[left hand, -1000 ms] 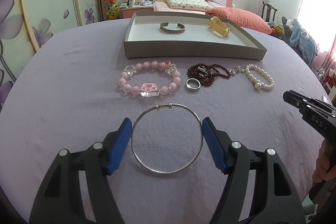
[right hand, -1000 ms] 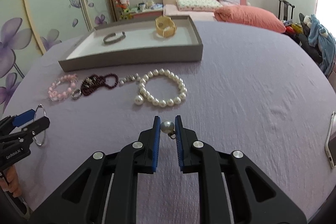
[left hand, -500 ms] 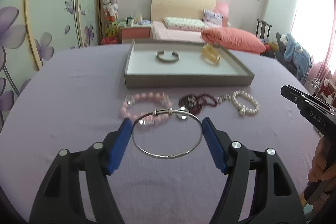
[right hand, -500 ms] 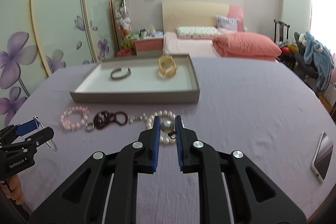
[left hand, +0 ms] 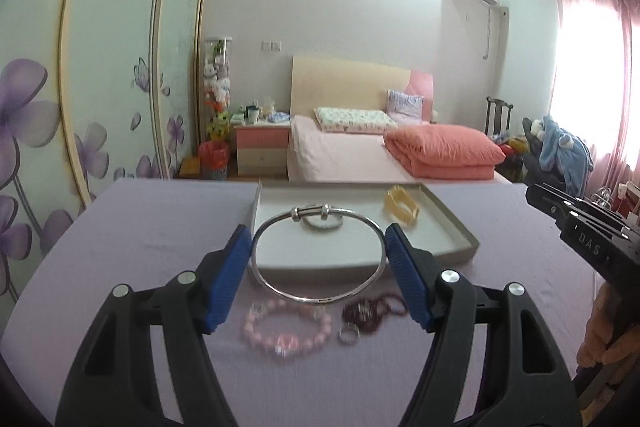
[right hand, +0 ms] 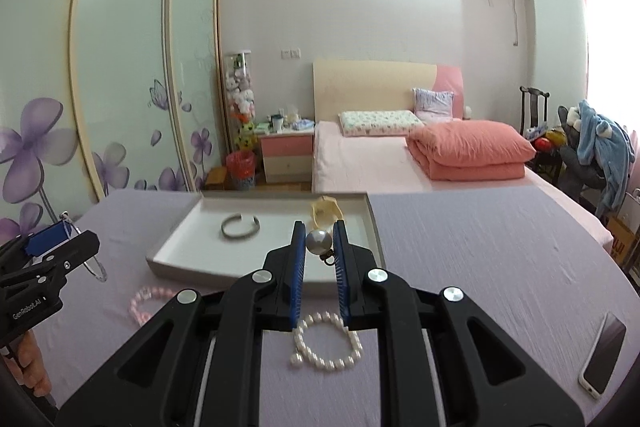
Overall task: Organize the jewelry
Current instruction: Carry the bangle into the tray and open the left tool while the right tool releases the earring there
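A thin silver bangle (left hand: 318, 259) is clamped across its width between the blue pads of the left gripper (left hand: 318, 267), jaws spread wide to its diameter, and is carried clear of the purple tablecloth (left hand: 140, 239), in front of the grey tray (left hand: 460, 231). A single pearl earring (right hand: 319, 242) is pinched between the nearly closed pads of the right gripper (right hand: 319, 247), raised before the tray's near wall. In the tray a silver cuff (right hand: 241, 226) and a yellow bracelet (right hand: 326, 209) are seen; on the cloth below, a pink bead bracelet (left hand: 286, 327), a small ring (left hand: 349, 334), a dark red bead strand (left hand: 374, 310) and a pearl bracelet (right hand: 326, 343) are laid, with a phone (right hand: 604, 353) well apart at right.
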`<state>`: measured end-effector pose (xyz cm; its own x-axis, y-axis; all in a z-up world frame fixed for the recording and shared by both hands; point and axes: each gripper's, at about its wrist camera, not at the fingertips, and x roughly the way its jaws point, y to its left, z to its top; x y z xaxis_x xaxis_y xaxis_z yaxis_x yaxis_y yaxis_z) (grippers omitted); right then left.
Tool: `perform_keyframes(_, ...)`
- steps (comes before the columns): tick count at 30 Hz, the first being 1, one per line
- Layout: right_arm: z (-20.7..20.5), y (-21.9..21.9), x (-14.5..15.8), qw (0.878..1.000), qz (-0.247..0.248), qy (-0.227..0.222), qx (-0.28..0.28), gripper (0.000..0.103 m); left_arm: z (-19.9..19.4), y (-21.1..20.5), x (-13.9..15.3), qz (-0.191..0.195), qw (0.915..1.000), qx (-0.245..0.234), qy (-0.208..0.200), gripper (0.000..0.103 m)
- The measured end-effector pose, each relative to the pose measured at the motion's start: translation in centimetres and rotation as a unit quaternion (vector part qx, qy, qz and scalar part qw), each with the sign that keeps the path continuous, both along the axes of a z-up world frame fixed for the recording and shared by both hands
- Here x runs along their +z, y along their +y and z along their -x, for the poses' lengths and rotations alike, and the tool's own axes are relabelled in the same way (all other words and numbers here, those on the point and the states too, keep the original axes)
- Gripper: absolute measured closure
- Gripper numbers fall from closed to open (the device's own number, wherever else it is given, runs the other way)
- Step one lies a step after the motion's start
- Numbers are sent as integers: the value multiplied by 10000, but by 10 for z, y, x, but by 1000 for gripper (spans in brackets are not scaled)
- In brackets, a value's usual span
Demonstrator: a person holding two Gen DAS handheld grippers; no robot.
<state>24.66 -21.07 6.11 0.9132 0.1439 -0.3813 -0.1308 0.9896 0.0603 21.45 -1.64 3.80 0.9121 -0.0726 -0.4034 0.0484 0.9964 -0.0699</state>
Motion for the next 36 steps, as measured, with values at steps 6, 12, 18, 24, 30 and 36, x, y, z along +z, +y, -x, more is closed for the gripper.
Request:
perform_keyframes(6, -41, 9, 8, 9998, -131, -133, 69, 88, -45, -8, 3, -84, 9997, -1, -210, 36)
perform_keyframes(12, -88, 21, 5, 9996, -149, -248, 21, 88, -101, -13, -2, -61, 9998, 36, -164, 36)
perform_keyframes(18, -141, 23, -19, 9985, -480, 223, -106, 88, -157, -15, -14, 72, 10000, 16, 59, 36)
perform_keyframes(24, -173, 28, -31, 9985, -378, 296, -259, 88, -206, -4, -24, 248, 9991, 195, 286, 36)
perform_keyframes(30, -198, 36, -57, 9928, -419, 1100, -220, 88, -234, -9, -49, 121, 9974, 196, 679, 36)
perform_keyframes(36, -202, 40, -71, 9883, -400, 1458, -202, 88, -242, -6, -71, 215, 9943, 176, 1033, 36)
